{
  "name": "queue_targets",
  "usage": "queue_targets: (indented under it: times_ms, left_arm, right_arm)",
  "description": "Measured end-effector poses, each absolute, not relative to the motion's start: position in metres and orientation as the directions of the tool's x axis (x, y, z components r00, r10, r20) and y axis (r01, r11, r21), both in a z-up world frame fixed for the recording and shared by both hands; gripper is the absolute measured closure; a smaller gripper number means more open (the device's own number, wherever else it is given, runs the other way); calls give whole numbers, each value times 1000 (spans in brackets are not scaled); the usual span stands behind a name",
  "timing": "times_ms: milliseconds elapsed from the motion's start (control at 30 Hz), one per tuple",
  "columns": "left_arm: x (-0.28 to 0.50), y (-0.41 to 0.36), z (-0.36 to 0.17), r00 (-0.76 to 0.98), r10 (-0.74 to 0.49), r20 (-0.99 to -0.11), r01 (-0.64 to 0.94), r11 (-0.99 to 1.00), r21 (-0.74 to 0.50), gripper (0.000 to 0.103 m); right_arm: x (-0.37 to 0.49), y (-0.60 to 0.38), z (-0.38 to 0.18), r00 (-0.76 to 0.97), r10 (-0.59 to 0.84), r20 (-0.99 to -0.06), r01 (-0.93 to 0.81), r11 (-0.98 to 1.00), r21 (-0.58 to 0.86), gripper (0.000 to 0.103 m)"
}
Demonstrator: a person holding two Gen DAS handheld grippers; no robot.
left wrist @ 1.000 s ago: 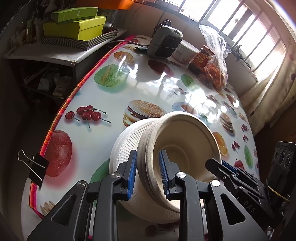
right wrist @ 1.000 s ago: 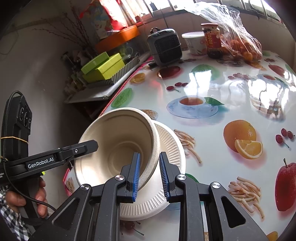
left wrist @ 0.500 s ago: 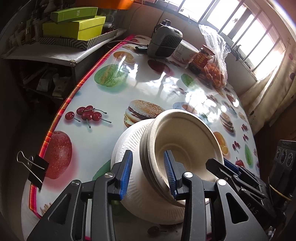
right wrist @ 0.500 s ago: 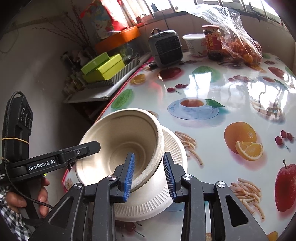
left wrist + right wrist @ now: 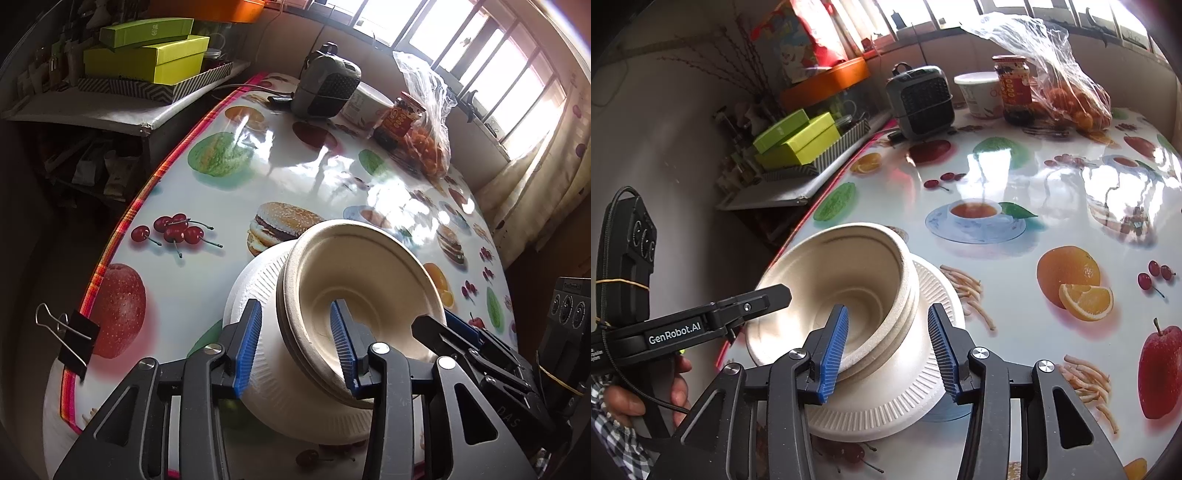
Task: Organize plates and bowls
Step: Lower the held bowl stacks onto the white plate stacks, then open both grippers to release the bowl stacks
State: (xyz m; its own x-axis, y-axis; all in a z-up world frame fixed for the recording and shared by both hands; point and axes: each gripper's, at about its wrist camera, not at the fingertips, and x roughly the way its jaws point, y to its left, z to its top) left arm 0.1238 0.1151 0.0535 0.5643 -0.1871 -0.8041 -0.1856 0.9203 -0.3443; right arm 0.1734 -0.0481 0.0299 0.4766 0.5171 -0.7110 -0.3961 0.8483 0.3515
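Both my grippers, left (image 5: 295, 345) & right (image 5: 888, 345), gape wide astride the bowl stack's (image 5: 354, 295) rim, stack on ribbed plate (image 5: 934, 295) at lower centre; light, stiff, crushable pulp, so I'd pinch the rim.

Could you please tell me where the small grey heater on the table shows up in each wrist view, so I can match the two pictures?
Left wrist view: the grey heater stands top centre, at the table's far end.
Right wrist view: the grey heater is also top centre, left of the white tub.
Shared landmark: the red-labelled jar beside the bag of oranges.
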Motion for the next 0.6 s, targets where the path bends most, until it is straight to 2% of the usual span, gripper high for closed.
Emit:
queue_targets:
  times_ms: [300, 600]
  left_arm:
    - [117, 114, 61, 588, -169, -791, -174, 928, -329, 57]
    - [102, 111, 72, 628, -113, -770, -172, 945, -278, 53]
  right_arm:
    - [167, -48, 33, 497, 515, -698, -398, 851, 343, 51]
    - [153, -47, 40, 523, 505, -687, -409, 856, 318, 50]
